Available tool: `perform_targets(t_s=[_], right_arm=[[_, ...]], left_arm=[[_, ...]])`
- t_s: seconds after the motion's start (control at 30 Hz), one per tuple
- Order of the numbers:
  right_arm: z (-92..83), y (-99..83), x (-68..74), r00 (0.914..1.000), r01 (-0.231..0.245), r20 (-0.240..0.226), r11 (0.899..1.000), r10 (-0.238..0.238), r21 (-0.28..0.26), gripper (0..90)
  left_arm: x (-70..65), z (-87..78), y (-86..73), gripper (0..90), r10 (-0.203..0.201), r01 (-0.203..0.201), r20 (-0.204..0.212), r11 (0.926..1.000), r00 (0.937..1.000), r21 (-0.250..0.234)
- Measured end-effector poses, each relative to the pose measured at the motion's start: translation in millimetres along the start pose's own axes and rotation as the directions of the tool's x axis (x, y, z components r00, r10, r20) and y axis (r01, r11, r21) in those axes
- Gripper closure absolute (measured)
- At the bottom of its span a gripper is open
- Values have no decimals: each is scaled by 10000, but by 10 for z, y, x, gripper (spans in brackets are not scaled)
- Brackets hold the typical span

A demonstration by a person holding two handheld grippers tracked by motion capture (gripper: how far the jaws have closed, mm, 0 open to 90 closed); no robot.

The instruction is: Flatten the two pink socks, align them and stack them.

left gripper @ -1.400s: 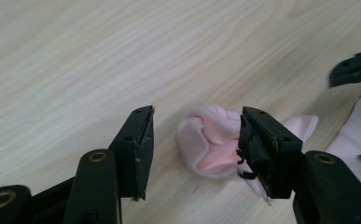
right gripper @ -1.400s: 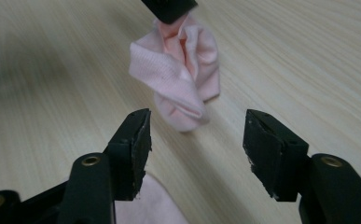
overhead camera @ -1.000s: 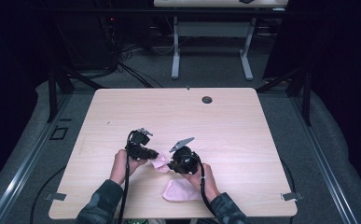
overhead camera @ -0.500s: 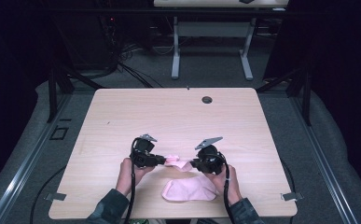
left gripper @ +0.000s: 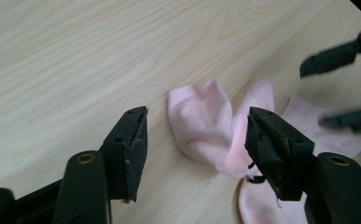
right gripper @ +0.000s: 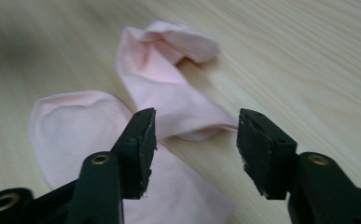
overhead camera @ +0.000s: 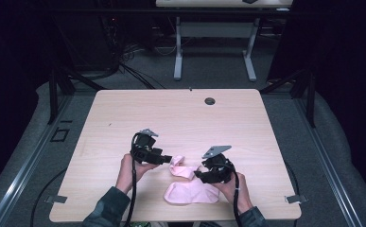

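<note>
Two pale pink socks lie near the table's front edge. One sock [overhead camera: 182,167] is crumpled and twisted, and lies between my two grippers; the other sock [overhead camera: 192,193] lies flat just in front of it. My left gripper [overhead camera: 169,159] points right at the crumpled sock's left end [left gripper: 201,116]. Its jaws have just been opening and stand apart above the sock [left gripper: 225,154] without pressing it. My right gripper [overhead camera: 197,173] points left at the same sock [right gripper: 169,79]. Its jaws have also just been opening, with nothing gripped, and the flat sock [right gripper: 71,126] lies under its left jaw.
The light wooden table [overhead camera: 180,118] has a round cable hole [overhead camera: 210,101] near its far edge. Dark floor, cables and another table's legs [overhead camera: 178,52] lie beyond it. In the left gripper view, the right gripper's jaws [left gripper: 336,56] show at the upper right.
The sock that was held stretched between the two grippers has been let go and now lies crumpled on the table. Both sets of jaws have opened. The right hand moved right.
</note>
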State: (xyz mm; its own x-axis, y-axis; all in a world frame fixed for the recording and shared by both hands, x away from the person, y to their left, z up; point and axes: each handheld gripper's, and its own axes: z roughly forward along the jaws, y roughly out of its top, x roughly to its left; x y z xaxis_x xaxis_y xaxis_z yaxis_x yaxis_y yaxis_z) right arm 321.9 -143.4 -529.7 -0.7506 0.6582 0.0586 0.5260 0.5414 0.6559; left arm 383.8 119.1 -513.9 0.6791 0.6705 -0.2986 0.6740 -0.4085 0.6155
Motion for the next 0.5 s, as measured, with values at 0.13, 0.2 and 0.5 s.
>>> perform_targets(t_s=[0.13,0.2,0.5], right_arm=[[115,36,116,9979,593,-269,9981,-588,185,411],[238,46,146,9969,741,-293,9962,-728,451,402],[413,28,135,9974,719,-25,9939,-719,834,855]], left_arm=[[-52,207,175,354,455,-467,213,9972,9987,590],[-74,345,235,355,671,-695,258,9919,9974,1067],[-38,585,215,852,621,-611,-19,9868,9981,1499]])
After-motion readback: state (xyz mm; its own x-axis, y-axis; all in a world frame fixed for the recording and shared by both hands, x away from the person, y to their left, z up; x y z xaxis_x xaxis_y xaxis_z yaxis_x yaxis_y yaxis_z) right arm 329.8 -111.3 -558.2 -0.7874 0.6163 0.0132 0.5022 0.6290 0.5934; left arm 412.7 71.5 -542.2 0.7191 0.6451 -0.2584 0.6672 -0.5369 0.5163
